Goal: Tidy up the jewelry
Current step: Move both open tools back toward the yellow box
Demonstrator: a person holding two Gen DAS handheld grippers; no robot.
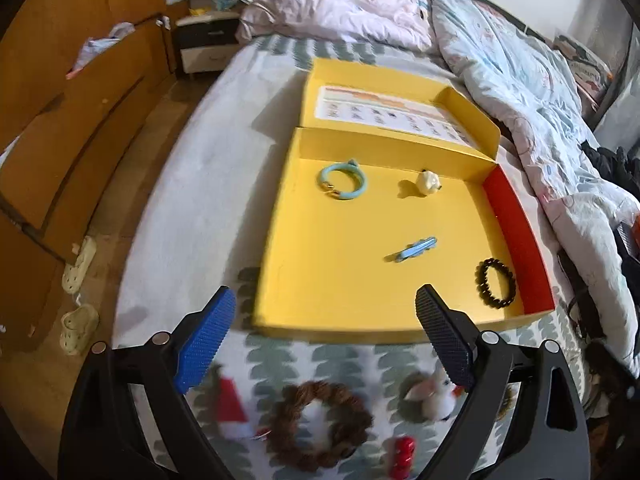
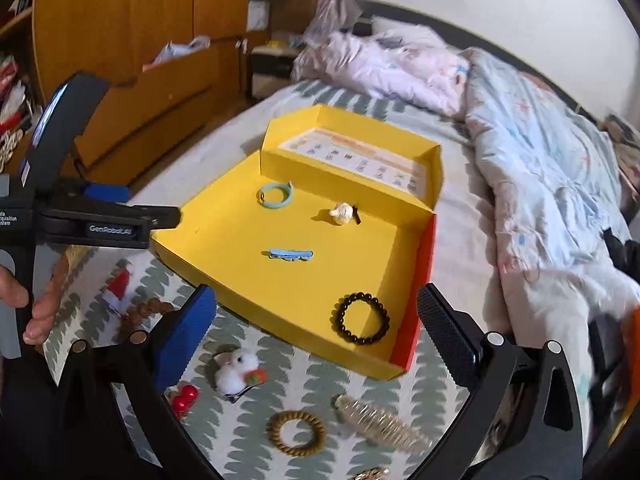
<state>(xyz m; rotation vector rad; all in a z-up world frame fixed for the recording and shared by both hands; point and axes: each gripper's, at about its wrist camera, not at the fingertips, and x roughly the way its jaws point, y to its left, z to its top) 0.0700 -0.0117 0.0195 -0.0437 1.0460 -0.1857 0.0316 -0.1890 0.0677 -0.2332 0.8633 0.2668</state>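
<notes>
An open yellow box (image 1: 344, 292) (image 2: 224, 240) lies on the bed. Inside are a light-blue ring band (image 1: 343, 179) (image 2: 274, 195), a cream hair piece (image 1: 427, 182) (image 2: 342, 213), a blue hair clip (image 1: 416, 249) (image 2: 289, 255) and a black bead bracelet (image 1: 495, 283) (image 2: 362, 318). On the bedsheet in front lie a brown braided ring (image 1: 320, 424), a white bunny clip (image 1: 434, 396) (image 2: 237, 368), a red piece (image 1: 403, 454) (image 2: 184, 398), a tan bead bracelet (image 2: 296, 433) and a gold spiral clip (image 2: 380, 424). My left gripper (image 1: 326, 320) is open and empty. My right gripper (image 2: 318, 314) is open and empty over the box's near corner.
A red-and-white Santa hat clip (image 1: 232, 408) (image 2: 118, 286) lies left of the items. Rumpled quilts (image 1: 540, 120) (image 2: 540, 168) fill the bed's right side. A wooden wardrobe (image 1: 60, 120) and slippers (image 1: 78, 264) stand left of the bed. The left gripper's body (image 2: 80, 224) shows at left.
</notes>
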